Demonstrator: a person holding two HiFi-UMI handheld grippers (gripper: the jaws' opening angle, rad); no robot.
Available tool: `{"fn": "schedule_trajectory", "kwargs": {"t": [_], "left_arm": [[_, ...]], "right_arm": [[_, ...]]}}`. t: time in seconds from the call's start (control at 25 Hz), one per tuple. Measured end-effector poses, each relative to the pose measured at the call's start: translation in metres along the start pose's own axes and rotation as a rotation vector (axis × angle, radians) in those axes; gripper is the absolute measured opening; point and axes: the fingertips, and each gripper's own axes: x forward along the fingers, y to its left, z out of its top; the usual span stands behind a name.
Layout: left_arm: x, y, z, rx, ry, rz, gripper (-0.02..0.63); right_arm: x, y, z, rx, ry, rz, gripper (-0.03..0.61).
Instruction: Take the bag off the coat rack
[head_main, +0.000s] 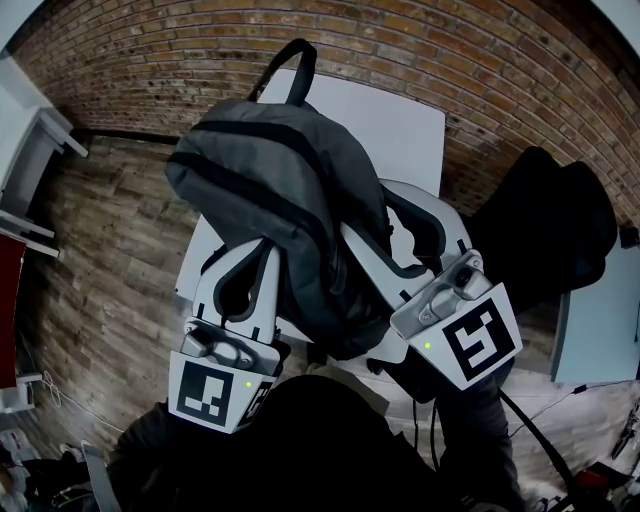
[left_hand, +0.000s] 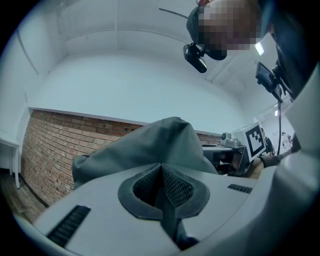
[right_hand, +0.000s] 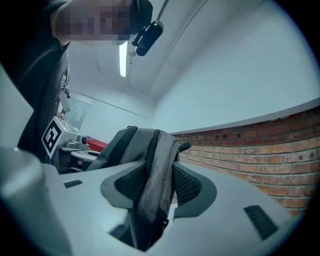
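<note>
The grey backpack hangs between my two grippers above a white table, its black carry handle pointing to the far side. My left gripper is under the bag's left side; in the left gripper view its jaws are shut on a fold of the grey fabric. My right gripper is at the bag's right side. In the right gripper view a grey strap drapes loosely between the parted jaws of this gripper, with a gap beside it. No coat rack shows.
A brick wall runs behind the table. A black bulky thing sits to the right, next to another pale surface. Wooden floor lies to the left, with white furniture at the far left.
</note>
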Motion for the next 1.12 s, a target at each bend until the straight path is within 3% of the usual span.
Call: {"fn": "schedule_trajectory", "kwargs": {"t": [0.44,0.68,0.88,1.04,1.12], "left_arm": [[0.0,-0.01,0.001,-0.004,0.002,-0.037,0.009],[-0.005,-0.03,-0.004,-0.01,0.022,-0.08,0.009],[-0.004,-0.05,-0.004,-0.014,0.018,-0.124,0.009],[0.0,-0.061,-0.009,-0.021,0.028,-0.155,0.009],[0.003,-0.067,-0.009,-0.021,0.028,-0.166,0.009]], "right_arm": [[-0.017,-0.007,0.027,-0.007,-0.051,-0.055,0.175],[-0.043,0.018,0.062,-0.002,-0.162,0.01,0.176],[-0.056,0.038,0.053,-0.014,-0.126,0.039,0.189],[-0.066,0.031,0.038,-0.027,-0.078,-0.053,0.192],[-0.07,0.024,0.032,-0.068,-0.042,-0.103,0.151]]}}
